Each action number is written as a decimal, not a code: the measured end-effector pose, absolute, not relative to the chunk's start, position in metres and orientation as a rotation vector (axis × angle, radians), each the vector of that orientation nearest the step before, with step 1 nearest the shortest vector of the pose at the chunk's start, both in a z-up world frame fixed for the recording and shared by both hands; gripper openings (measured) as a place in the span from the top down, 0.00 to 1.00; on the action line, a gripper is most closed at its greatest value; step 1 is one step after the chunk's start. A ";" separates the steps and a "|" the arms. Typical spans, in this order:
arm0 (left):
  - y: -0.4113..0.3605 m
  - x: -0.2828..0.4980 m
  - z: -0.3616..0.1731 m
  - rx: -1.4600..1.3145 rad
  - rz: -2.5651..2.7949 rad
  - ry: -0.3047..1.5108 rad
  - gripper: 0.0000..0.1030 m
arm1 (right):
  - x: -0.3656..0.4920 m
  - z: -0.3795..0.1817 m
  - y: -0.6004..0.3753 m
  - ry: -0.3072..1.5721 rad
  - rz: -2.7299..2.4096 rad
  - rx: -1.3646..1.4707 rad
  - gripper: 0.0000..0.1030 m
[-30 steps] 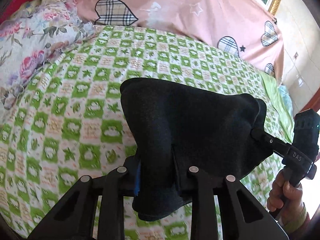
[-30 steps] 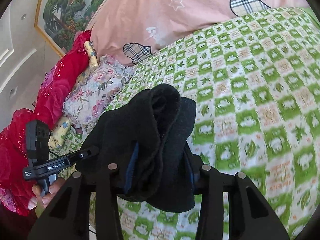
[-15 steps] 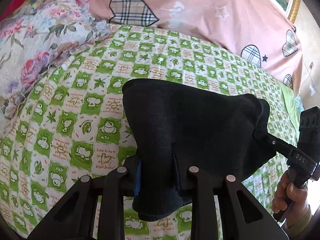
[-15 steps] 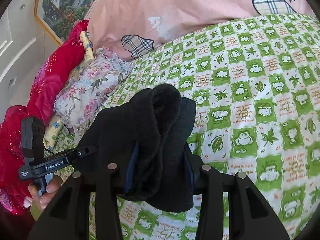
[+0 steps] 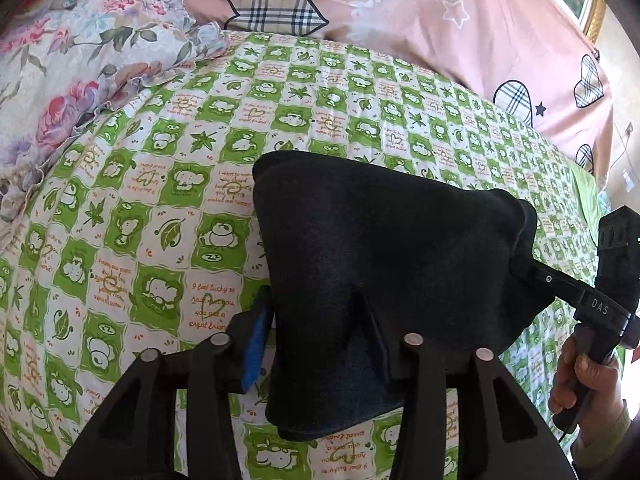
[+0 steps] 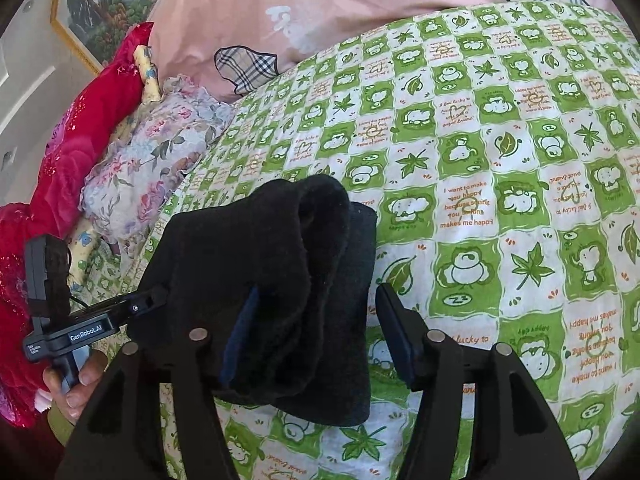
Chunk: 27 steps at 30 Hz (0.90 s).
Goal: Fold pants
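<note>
The black pants (image 5: 384,248) are folded into a thick bundle lying on the green checked bedspread (image 5: 168,184), stretched between both grippers. My left gripper (image 5: 320,344) has its jaws spread, the blue left pad (image 5: 256,344) clear of the cloth, so it is open around the bundle's near end. My right gripper (image 6: 320,340) is also open, its right finger (image 6: 396,332) standing apart from the pants (image 6: 280,280). Each gripper shows in the other's view, at the bundle's far end: the right (image 5: 560,288) and the left (image 6: 136,308).
A floral pillow (image 5: 72,64) and red quilt (image 6: 80,128) lie at the left. A pink duvet with plaid hearts (image 5: 400,20) runs along the back of the bed. A framed picture (image 6: 108,4) hangs on the wall.
Both grippers have come down and forward with the pants to the bedspread. The jaws of both have spread apart and let go of the cloth.
</note>
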State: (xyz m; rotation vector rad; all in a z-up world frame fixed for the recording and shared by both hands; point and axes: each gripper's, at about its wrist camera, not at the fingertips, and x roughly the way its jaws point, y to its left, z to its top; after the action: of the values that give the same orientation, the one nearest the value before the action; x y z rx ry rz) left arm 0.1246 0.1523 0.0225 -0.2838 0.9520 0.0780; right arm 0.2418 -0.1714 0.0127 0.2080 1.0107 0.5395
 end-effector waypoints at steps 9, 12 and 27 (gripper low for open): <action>0.153 0.107 0.029 -0.263 0.116 0.950 0.31 | 0.221 0.036 -0.164 0.956 0.518 0.130 0.30; 0.149 0.095 0.031 -0.250 0.136 0.939 0.29 | 0.208 0.046 -0.161 0.927 0.522 0.097 0.23; 0.127 0.048 0.037 -0.188 0.198 0.914 0.25 | 0.148 0.056 -0.136 0.873 0.553 -0.054 0.13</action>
State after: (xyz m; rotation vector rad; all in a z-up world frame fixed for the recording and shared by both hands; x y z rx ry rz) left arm 0.0485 0.1273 0.0370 -0.1884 0.9141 0.1975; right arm 0.1480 -0.1358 0.0557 -0.0541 0.8734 0.5525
